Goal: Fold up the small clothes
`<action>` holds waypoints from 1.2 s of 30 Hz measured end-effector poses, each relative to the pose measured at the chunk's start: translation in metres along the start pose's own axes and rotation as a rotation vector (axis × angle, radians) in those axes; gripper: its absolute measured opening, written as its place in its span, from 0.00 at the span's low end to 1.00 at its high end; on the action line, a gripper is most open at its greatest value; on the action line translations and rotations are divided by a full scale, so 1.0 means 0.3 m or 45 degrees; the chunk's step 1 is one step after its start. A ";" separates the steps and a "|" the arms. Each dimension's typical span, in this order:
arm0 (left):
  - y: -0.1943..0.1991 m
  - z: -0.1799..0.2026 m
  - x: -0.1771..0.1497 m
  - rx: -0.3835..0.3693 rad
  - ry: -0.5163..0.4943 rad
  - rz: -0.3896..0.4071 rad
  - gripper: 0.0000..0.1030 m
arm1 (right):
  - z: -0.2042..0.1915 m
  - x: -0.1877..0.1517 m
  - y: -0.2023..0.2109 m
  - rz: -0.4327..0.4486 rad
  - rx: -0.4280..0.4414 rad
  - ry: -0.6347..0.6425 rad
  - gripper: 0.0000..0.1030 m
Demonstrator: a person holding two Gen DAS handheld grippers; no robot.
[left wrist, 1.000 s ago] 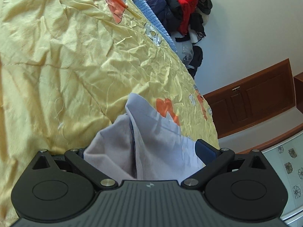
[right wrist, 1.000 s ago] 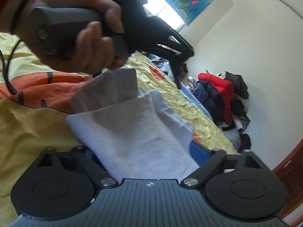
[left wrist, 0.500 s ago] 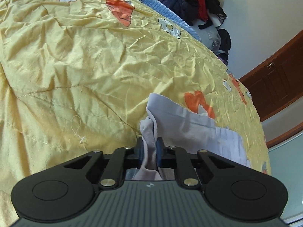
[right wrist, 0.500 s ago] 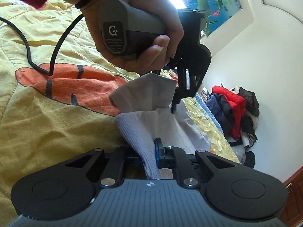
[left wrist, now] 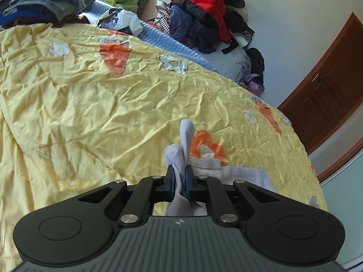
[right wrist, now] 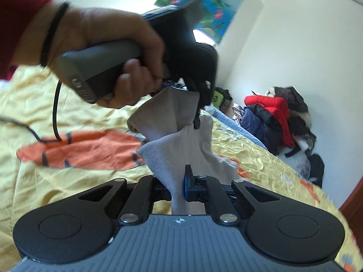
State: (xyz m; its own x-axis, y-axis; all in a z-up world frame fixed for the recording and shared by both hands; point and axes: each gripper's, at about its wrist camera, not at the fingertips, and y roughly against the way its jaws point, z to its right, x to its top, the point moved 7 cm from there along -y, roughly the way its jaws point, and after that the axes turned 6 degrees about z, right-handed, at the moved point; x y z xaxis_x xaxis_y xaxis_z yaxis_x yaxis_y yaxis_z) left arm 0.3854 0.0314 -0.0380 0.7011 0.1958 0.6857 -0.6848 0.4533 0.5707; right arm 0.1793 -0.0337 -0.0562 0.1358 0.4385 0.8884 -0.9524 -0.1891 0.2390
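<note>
A small pale grey knit garment [left wrist: 240,174] lies partly on the yellow quilt [left wrist: 90,104]. My left gripper [left wrist: 179,176] is shut on a bunched edge of it, with a fold [left wrist: 187,133] sticking up past the pads. In the right wrist view the same garment [right wrist: 181,145] hangs lifted above the quilt. My right gripper [right wrist: 177,185] is shut on its lower ribbed edge. The left gripper [right wrist: 197,111], held by a hand [right wrist: 109,45], pinches the upper edge.
A pile of red, navy and black coats [left wrist: 204,20] lies at the far end of the bed. Folded dark clothes [left wrist: 38,2] are stacked at the far left. A brown wooden door [left wrist: 326,90] stands to the right. A cable [right wrist: 54,111] trails over the quilt.
Both grippers went from open around the garment to shut on it. Both then lifted, raising the garment off the quilt and stretching it between them.
</note>
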 end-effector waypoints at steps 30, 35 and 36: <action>-0.198 0.588 -0.127 -0.054 -0.236 -0.044 0.08 | 0.475 -0.264 0.202 -0.026 -0.142 -0.805 0.09; -0.286 0.644 -0.188 -0.039 -0.299 -0.087 0.08 | 0.524 -0.346 0.189 -0.064 -0.111 -1.018 0.09; -0.302 0.653 -0.202 -0.037 -0.313 -0.096 0.08 | 0.533 -0.362 0.187 -0.072 -0.099 -1.070 0.09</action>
State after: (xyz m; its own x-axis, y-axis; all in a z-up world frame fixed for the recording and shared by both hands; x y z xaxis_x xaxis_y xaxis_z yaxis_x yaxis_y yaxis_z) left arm 0.3661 -0.1919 -0.0427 0.6780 -0.0552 0.7330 -0.6239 0.4840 0.6136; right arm 0.1548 -0.2324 -0.0768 0.3125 -0.3598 0.8792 -0.9499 -0.1121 0.2917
